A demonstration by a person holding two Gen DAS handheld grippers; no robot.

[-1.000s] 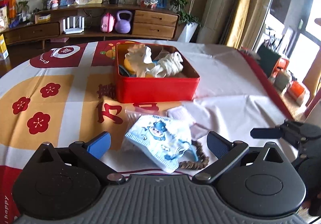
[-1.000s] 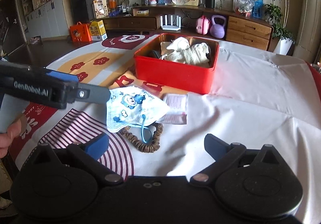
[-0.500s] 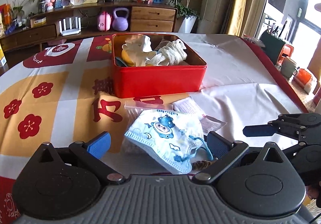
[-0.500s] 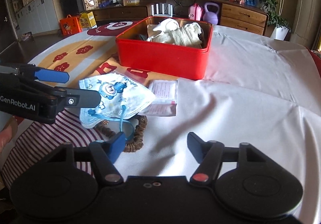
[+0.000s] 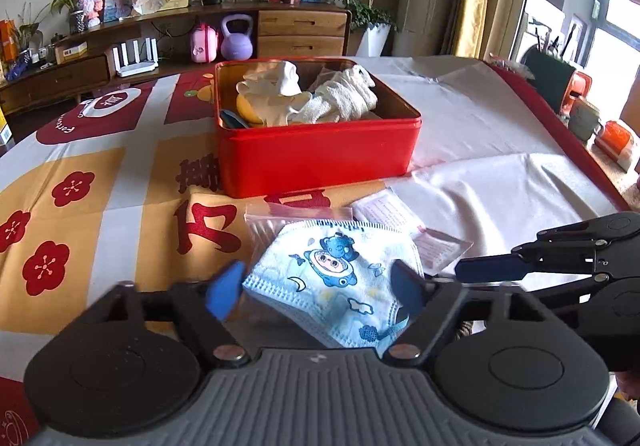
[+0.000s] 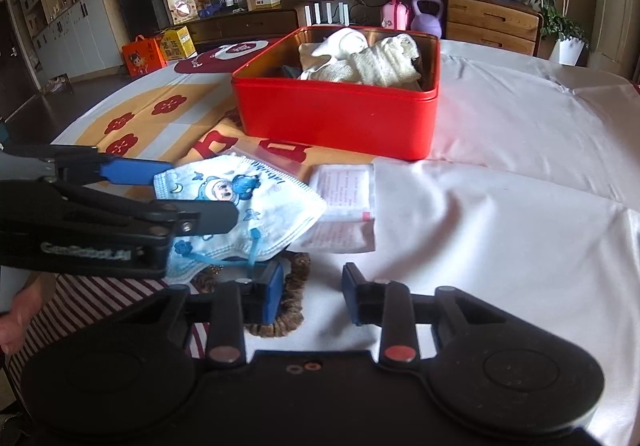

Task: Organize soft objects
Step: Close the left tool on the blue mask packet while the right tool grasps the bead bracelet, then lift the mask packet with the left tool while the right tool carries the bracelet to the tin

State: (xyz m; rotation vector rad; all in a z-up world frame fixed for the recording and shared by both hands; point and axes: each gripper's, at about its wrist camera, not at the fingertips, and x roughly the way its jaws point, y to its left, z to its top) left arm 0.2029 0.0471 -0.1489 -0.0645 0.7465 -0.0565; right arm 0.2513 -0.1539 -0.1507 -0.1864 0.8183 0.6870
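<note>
Mask pickup beside the red tin.
Left gripper closes around it, ungripped; right gripper closes empty; next: pinch, lift.

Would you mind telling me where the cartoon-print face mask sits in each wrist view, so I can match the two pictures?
Left wrist view: the face mask lies low and central, between the left gripper's closing fingers.
Right wrist view: the face mask lies left of centre, partly behind the left gripper's fingers.
Shared landmark: the red tin stands on the table beyond the mask in both views.
</note>
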